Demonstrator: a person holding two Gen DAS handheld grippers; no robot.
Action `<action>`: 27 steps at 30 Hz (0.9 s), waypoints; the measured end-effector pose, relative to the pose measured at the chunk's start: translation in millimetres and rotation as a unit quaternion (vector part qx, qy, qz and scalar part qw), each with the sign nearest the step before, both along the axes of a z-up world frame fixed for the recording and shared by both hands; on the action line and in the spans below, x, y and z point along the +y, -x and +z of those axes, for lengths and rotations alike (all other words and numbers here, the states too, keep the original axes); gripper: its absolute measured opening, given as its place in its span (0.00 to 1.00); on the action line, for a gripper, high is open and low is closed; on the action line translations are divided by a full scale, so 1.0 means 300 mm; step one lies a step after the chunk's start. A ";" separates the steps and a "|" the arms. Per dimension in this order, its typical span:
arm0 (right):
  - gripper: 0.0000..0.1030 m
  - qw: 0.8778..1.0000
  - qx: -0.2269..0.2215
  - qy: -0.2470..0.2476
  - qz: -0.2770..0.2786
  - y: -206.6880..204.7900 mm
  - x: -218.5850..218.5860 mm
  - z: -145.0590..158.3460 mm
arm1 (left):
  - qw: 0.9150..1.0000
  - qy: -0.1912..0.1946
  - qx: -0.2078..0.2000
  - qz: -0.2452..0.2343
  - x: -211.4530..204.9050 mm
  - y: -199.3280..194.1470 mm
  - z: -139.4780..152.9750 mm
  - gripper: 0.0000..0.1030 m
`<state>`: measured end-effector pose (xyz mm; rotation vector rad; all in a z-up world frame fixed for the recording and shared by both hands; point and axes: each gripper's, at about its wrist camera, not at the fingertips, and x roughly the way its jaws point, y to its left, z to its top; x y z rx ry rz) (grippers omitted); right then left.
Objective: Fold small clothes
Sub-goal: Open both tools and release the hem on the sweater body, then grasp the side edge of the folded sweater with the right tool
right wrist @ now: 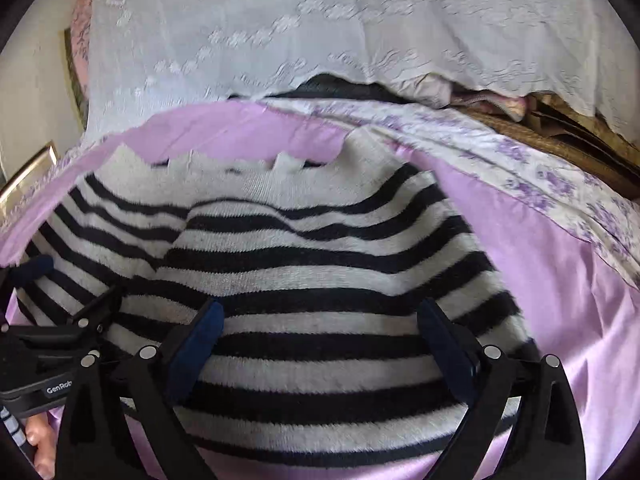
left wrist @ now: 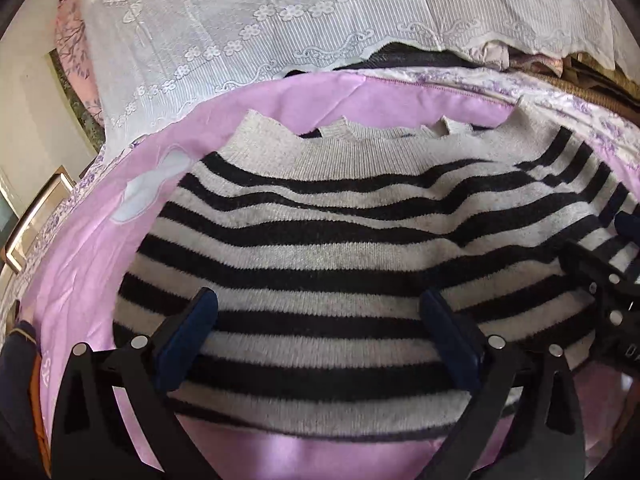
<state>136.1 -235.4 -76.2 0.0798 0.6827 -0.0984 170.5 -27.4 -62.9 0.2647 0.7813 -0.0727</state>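
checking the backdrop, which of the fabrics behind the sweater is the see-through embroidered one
The white lace curtain hanging at the back, stitched with little flowers. The pink sheet under the striped sweater is plain and opaque; the floral-print cloth is printed purple, not embroidered.

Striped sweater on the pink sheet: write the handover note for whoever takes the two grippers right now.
Left gripper: open, over the lower body of the striped sweater, gripping nothing.
Right gripper: open, empty, over the same area.
Sweater lies on the pink sheet, collar toward the lace cloth, both sides already turned in.
Left: fold hem to collar, tidy.
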 end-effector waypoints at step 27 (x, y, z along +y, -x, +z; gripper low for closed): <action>0.74 0.932 -0.016 -0.352 -0.083 0.183 -0.466 -0.090 | 0.997 0.051 0.054 0.028 -0.153 -0.038 -0.043 0.96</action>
